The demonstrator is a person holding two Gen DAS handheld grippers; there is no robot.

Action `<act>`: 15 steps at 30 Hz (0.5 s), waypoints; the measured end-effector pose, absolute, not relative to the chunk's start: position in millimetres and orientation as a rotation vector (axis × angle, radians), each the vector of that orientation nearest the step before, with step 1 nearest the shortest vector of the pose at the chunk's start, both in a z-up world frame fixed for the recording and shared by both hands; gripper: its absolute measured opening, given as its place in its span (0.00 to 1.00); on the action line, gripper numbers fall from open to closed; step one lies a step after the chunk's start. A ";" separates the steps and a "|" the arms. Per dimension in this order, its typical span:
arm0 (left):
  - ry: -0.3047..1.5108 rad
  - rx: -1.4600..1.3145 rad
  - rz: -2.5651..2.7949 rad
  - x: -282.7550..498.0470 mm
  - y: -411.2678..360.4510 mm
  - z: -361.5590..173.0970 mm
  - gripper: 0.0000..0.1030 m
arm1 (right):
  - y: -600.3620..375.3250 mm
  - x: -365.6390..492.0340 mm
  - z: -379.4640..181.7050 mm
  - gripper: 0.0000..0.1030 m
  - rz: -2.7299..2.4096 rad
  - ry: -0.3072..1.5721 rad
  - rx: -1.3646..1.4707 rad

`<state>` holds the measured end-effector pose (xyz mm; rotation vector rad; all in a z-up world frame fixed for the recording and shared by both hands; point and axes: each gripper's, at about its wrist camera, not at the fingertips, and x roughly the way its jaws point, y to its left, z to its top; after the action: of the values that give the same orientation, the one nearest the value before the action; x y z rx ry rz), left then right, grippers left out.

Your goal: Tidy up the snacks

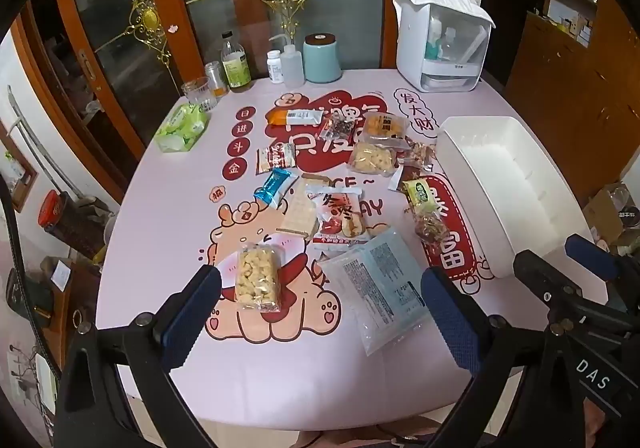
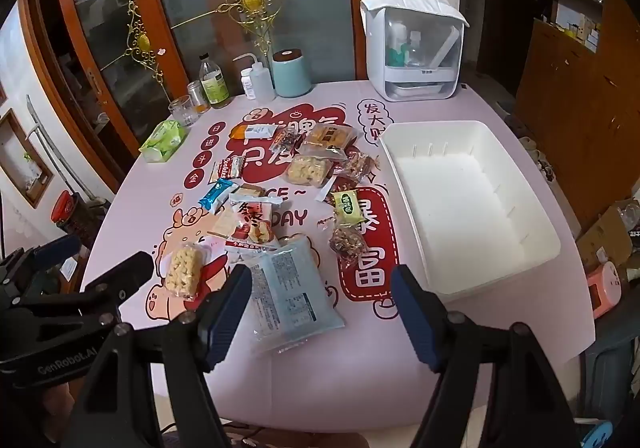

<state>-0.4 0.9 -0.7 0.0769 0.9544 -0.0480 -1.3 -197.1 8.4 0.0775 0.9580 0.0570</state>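
The print on most snack wrappers was too small to read, and several packets at the middle of the table [image 1: 132,232] overlapped, hiding each other's edges. The white bin [image 2: 472,207] sat at the table's 3 o'clock side, and its inside looked bare. The person's hands were mostly cut off by the lower frame edges. The left gripper [image 1: 320,312] tilted steeply down over the table's 6 o'clock edge, its jaws spread wide and released, with nothing between the pads. A puffed rice bar [image 1: 256,276] lay just beyond its left finger, and a pale blue flat packet [image 1: 380,288] lay toward its right finger. The right gripper [image 2: 322,312] tilted down likewise, its jaws apart and gripping nothing, hanging above the near end of the blue packet. A green packet [image 2: 347,205] lay at about 1 o'clock from it, near the bin's wall.
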 end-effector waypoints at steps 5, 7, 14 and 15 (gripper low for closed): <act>0.969 0.062 -0.060 1.0 8.0 1.5 0.97 | -191.4 -1.7 8.1 0.70 0.066 0.959 0.081; 0.974 0.056 -0.067 4.0 9.8 2.4 0.97 | -189.6 -1.4 7.4 0.70 0.071 0.963 0.084; 0.968 0.066 -0.062 5.1 18.3 0.5 0.97 | -176.4 3.7 1.5 0.70 0.059 0.964 0.072; 0.968 0.066 -0.061 5.7 19.8 0.7 0.97 | -180.9 0.6 4.3 0.70 0.058 0.964 0.076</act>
<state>5.7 19.8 0.7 0.0662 0.9678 -0.0610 0.6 -180.9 4.3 0.0759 0.9642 0.0576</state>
